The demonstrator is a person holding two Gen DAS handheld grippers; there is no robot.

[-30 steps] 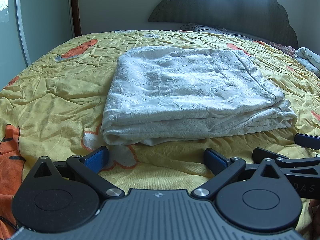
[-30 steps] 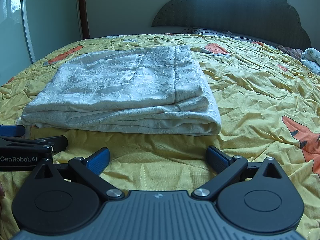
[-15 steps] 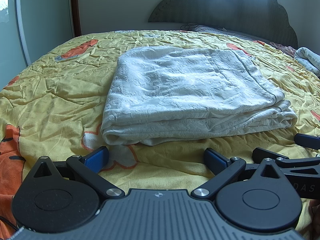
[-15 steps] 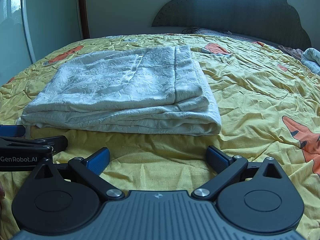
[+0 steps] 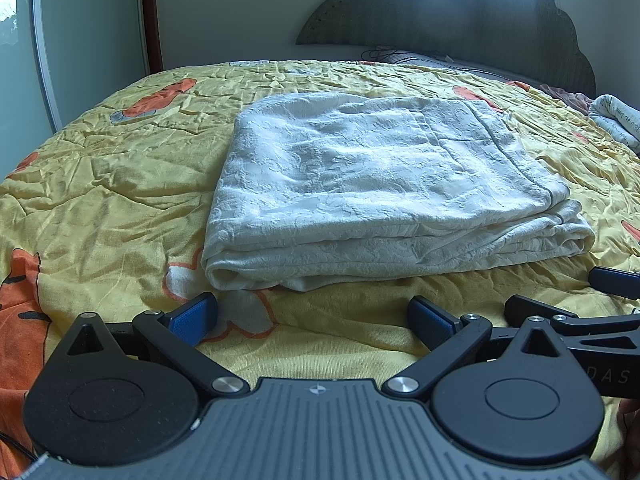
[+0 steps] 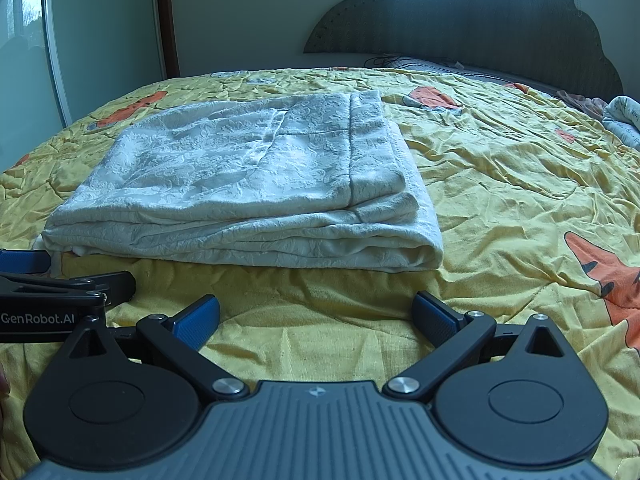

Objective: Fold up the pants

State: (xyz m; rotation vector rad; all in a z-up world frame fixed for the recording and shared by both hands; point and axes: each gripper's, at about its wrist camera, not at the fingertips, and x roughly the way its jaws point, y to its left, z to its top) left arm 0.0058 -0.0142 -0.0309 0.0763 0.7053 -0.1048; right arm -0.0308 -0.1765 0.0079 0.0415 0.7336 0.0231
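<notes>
The white textured pants [image 5: 380,184] lie folded into a flat rectangular stack on the yellow bedspread [image 5: 100,200]; in the right wrist view the same pants [image 6: 248,188] sit ahead and to the left. My left gripper [image 5: 314,320] is open, a short way in front of the stack's near edge, with nothing between its blue pads. My right gripper [image 6: 316,318] is likewise open and empty, just short of the near folded edge. Each gripper shows at the edge of the other's view: the right one [image 5: 576,308] and the left one [image 6: 60,292].
The bedspread [image 6: 520,184] is crumpled, with orange cartoon prints. A dark scalloped headboard [image 5: 460,12] stands at the far end. A rolled light cloth [image 5: 616,124] lies at the far right. A glass door [image 5: 24,60] lines the left wall.
</notes>
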